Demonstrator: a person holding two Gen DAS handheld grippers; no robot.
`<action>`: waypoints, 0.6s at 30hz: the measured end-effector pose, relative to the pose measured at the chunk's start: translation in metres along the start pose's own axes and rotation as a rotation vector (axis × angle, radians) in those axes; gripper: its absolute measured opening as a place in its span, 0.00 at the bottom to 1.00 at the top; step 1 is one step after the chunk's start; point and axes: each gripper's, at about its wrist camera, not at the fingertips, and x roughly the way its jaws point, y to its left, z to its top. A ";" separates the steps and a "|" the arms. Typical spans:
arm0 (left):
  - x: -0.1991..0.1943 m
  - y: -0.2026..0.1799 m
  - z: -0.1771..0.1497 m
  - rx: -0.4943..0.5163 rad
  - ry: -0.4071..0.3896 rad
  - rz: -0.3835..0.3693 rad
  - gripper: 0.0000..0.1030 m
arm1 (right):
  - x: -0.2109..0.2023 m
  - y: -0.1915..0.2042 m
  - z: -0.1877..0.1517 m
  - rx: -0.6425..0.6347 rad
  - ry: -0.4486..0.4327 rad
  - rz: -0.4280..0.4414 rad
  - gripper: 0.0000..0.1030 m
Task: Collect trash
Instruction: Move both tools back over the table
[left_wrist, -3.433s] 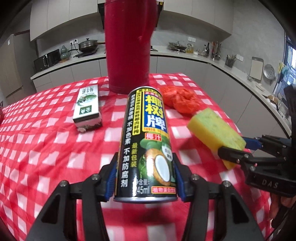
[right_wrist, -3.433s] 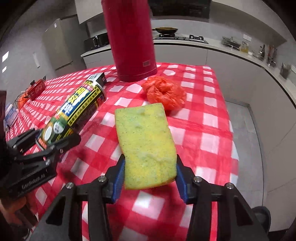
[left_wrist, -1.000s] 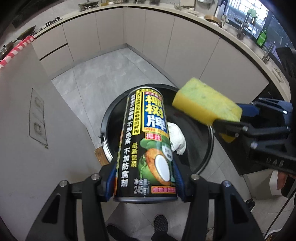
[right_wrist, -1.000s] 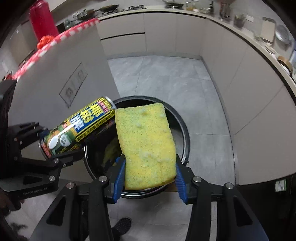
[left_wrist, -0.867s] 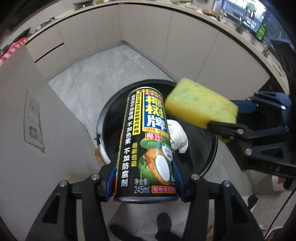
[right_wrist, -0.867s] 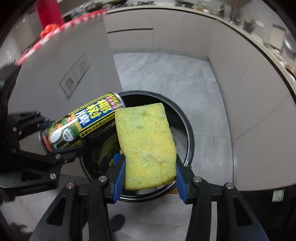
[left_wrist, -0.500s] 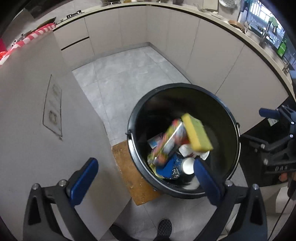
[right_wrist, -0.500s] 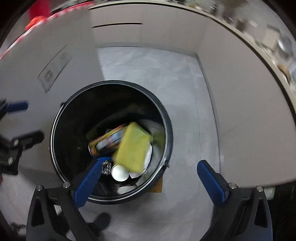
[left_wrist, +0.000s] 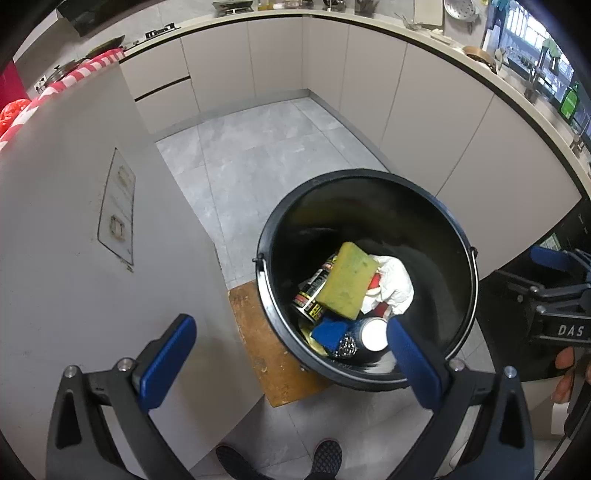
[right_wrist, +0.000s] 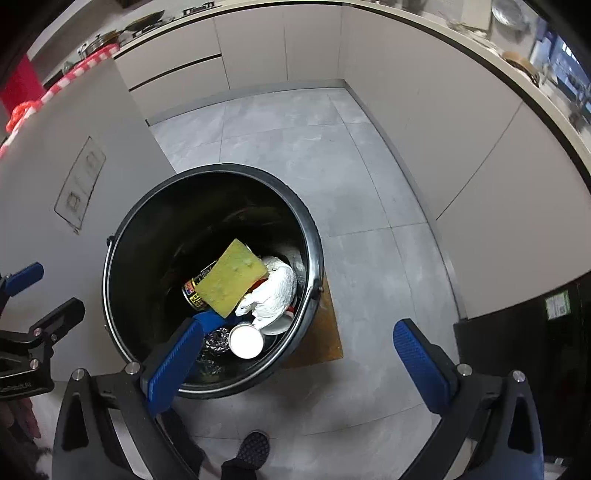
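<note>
- A black trash bucket stood on a grey tiled floor, beside a pale cabinet panel.
- The left gripper hung above it, jaws spread wide with nothing between them.
- The right gripper was likewise wide open and empty above the bucket.
- Inside, a yellow sponge lay on top of a drink can, next to crumpled white paper.
- A shoe tip showed below.

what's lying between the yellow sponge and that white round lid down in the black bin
A crumpled white paper towel lies between the yellow sponge and the white round lid in the black bin, clearest in the right wrist view.
</note>
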 end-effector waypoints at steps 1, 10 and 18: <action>0.000 0.001 0.000 0.000 -0.001 0.005 1.00 | -0.002 0.000 -0.001 0.003 -0.005 -0.010 1.00; -0.028 0.004 0.001 -0.019 -0.035 0.012 1.00 | -0.025 0.001 -0.003 0.035 0.007 -0.017 1.00; -0.078 0.010 0.011 -0.029 -0.112 0.016 1.00 | -0.063 0.008 0.005 0.061 -0.049 -0.009 1.00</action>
